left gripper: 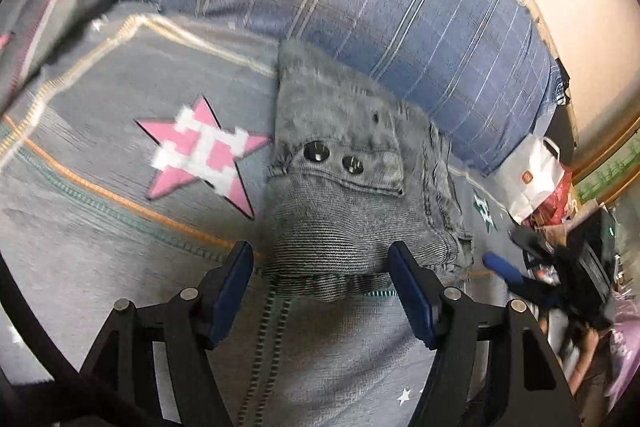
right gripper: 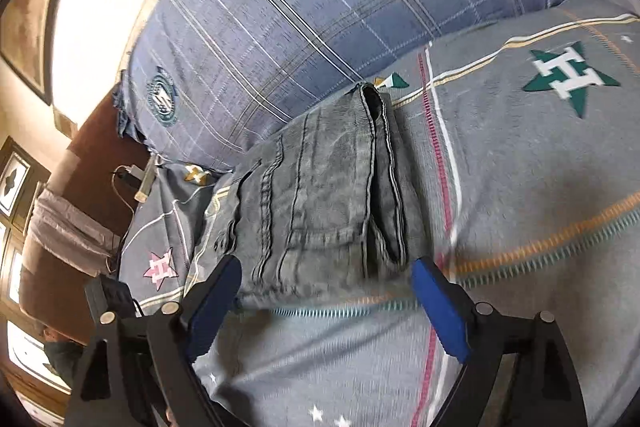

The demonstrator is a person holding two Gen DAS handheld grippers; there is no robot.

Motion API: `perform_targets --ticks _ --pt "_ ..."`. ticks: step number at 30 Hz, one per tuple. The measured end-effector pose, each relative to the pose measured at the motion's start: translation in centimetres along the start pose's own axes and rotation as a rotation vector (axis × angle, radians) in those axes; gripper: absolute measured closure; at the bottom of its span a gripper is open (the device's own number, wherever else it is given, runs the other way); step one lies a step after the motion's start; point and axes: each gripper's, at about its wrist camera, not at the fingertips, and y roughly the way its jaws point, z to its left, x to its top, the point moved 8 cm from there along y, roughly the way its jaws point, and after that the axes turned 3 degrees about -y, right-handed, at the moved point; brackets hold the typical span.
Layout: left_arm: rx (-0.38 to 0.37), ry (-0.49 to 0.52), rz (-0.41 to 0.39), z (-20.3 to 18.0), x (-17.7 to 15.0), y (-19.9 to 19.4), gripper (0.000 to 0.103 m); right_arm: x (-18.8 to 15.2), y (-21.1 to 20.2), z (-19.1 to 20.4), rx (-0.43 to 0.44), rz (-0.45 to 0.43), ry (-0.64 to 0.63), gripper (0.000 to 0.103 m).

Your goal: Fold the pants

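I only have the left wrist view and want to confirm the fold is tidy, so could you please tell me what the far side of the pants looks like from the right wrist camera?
Observer: In the right wrist view the folded pants show stacked leg hems along one edge, lying on the bed cover.
Operator: Thank you. Is the right tool holding them?
Observer: No, the right tool is open, its blue fingers either side of the near edge.
Operator: Anything beyond the pants there?
Observer: A green star on the cover, which your view lacks.
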Motion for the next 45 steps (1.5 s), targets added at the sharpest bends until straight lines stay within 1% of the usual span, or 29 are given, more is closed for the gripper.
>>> perform_targets --ticks 1,3,5,6,8,9,12,13,14,16,17,18,19,20,22,25,27,29,30,31,32,33,35,36,37,38,40,43,45 --pt "0.009 -0.004 0.033 0.2 -0.3 0.9 0.033 0.6 0.8 -0.6 -0.038 0.012 0.004 0.016" --pt "-0.005 -0.018 0.008 0.3 -0.2 0.8 0.033 1.2 2.5 -2.1 -0.097 0.055 0.030 0.017" --pt "0.000 -0.011 0.005 0.0 -0.1 0.8 0.034 0.8 3.6 -2.9 -0.077 0.091 0.066 0.019" --pt "-0.004 -0.015 -0.002 -0.1 0.0 0.7 0.036 0.2 4.1 -3.4 -0.087 0.103 0.078 0.023" --pt "-0.007 -0.028 0.000 -0.2 0.1 0.9 0.036 -0.2 3.6 -3.2 -0.113 0.072 0.047 0.024" --pt "-0.009 -0.029 0.000 -0.3 0.1 1.0 0.041 -0.3 3.6 -3.0 -0.123 0.074 0.032 0.024" --pt "0.028 -0.007 -0.014 -0.5 0.3 1.1 0.043 -1.0 4.2 -2.1 -0.126 0.088 -0.001 0.033" --pt "0.034 0.000 -0.018 -0.6 0.5 1.1 0.043 -1.1 4.3 -1.8 -0.160 0.084 -0.032 0.044" --pt "0.041 0.005 -0.017 -0.7 0.6 1.2 0.043 -1.0 4.3 -1.7 -0.204 0.081 -0.069 0.049" --pt "0.037 0.001 -0.021 -0.5 0.6 1.3 0.042 -1.1 4.4 -1.3 -0.241 0.077 -0.106 0.063" --pt "0.034 -0.001 -0.023 -0.5 0.6 1.3 0.043 -1.1 4.5 -1.0 -0.264 0.067 -0.135 0.066" --pt "0.038 0.004 -0.026 -0.5 0.7 1.1 0.048 -1.2 4.4 -0.4 -0.282 0.052 -0.174 0.073" --pt "0.040 0.008 -0.036 -0.6 0.7 0.7 0.058 -1.3 4.2 0.0 -0.291 0.043 -0.195 0.076" --pt "0.044 0.021 -0.050 -0.9 0.8 -0.1 0.060 -1.4 3.7 0.7 -0.310 0.021 -0.228 0.077" --pt "0.051 0.046 -0.071 -1.6 0.6 -2.3 0.066 -1.4 2.6 1.9 -0.287 -0.016 -0.244 0.079" --pt "0.018 0.028 -0.077 -2.3 -0.5 -5.8 0.066 -2.3 -0.3 4.0 -0.236 -0.065 -0.251 0.079" --pt "0.013 0.040 -0.071 -2.2 -2.6 -7.3 0.065 -3.3 -2.3 4.6 -0.205 -0.084 -0.247 0.079" --pt "0.050 0.033 0.006 -0.9 -5.6 -5.8 0.065 -5.5 -2.6 4.2 -0.185 -0.050 -0.216 0.079" --pt "0.075 0.016 0.048 0.2 -6.8 -4.7 0.060 -6.5 -2.1 3.3 -0.188 -0.016 -0.190 0.078" --pt "0.079 -0.014 0.062 1.0 -7.3 -4.1 0.050 -7.8 -1.3 2.1 -0.189 0.029 -0.149 0.077" --pt "0.049 -0.058 0.060 1.4 -7.2 -4.1 0.049 -8.7 -0.5 0.8 -0.180 0.065 -0.104 0.074" --pt "0.023 -0.080 0.067 1.5 -6.9 -4.4 0.049 -9.2 0.0 -0.4 -0.133 0.079 -0.038 0.070" --pt "0.005 -0.077 0.028 1.2 -5.8 -5.7 0.048 -8.3 -0.9 -0.7 -0.025 0.049 0.048 0.065" --pt "0.034 -0.057 -0.021 1.2 -5.1 -6.8 0.046 -7.4 -1.9 -0.7 0.031 0.011 0.071 0.051" --pt "0.048 -0.040 -0.047 1.1 -4.8 -7.5 0.041 -6.9 -2.6 -0.7 0.039 -0.024 0.076 0.028" --pt "0.048 -0.024 -0.062 0.8 -4.4 -8.1 0.039 -6.5 -3.4 -0.9 0.027 -0.063 0.080 0.020" --pt "0.054 -0.005 -0.053 0.3 -3.8 -8.4 0.039 -5.7 -4.8 -1.2 -0.010 -0.131 0.077 0.018" --pt "0.094 0.022 -0.051 -0.3 -1.5 -7.9 0.039 -5.6 -3.4 -0.4 -0.028 -0.054 0.059 0.018" --pt "0.142 0.031 -0.014 -0.3 0.4 -6.2 0.039 -4.4 -2.0 0.5 -0.049 -0.002 0.024 0.018"
